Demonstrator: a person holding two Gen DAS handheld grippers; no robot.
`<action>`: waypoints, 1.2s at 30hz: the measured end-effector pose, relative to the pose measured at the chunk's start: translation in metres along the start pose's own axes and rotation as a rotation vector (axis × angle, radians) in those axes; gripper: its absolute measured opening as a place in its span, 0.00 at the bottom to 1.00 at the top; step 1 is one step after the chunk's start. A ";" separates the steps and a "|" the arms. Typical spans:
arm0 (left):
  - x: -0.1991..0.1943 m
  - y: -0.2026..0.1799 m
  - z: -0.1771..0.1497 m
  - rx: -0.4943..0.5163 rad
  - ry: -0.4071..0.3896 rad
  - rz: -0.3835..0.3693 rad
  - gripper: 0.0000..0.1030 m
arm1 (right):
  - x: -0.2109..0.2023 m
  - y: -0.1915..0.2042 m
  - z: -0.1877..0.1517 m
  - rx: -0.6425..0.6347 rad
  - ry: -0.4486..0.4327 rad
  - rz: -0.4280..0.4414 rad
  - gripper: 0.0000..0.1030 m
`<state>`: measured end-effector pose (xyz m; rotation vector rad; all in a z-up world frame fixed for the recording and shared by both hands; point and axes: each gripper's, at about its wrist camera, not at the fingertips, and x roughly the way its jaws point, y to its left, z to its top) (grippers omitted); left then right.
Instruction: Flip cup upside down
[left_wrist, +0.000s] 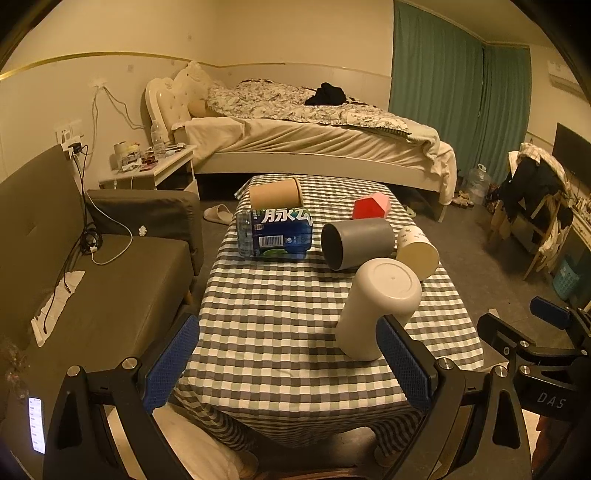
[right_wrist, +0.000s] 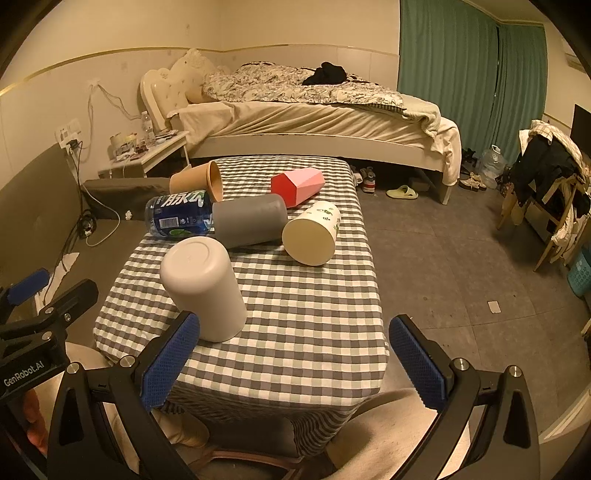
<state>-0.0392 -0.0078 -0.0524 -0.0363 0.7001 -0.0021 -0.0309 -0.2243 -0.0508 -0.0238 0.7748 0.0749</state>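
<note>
A white cup (left_wrist: 376, 306) stands upside down, bottom up, on the checkered table (left_wrist: 273, 317); it also shows in the right wrist view (right_wrist: 203, 284). My left gripper (left_wrist: 288, 365) is open and empty, its right finger just in front of the cup. My right gripper (right_wrist: 295, 362) is open and empty, the cup just beyond its left finger. A grey cup (left_wrist: 356, 242), a cream printed cup (left_wrist: 417, 249), a brown paper cup (left_wrist: 275, 192) and a red-pink cup (left_wrist: 371, 205) lie on their sides farther back.
A blue-labelled bottle (left_wrist: 275, 234) lies on its side at the table's left. A dark sofa (left_wrist: 92, 280) is left of the table, a bed (left_wrist: 314, 133) behind it, a chair with clothes (left_wrist: 535, 199) at right. The other gripper (left_wrist: 535, 350) shows at the right edge.
</note>
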 end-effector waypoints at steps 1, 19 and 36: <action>0.000 0.000 0.000 0.001 -0.001 0.001 0.96 | 0.000 0.000 0.000 -0.001 0.001 0.000 1.00; 0.001 0.004 -0.001 -0.005 0.002 0.007 0.96 | 0.002 0.003 -0.002 -0.007 0.011 0.004 1.00; 0.007 0.008 -0.004 -0.007 0.017 0.021 0.96 | 0.006 0.007 -0.001 -0.018 0.021 0.007 1.00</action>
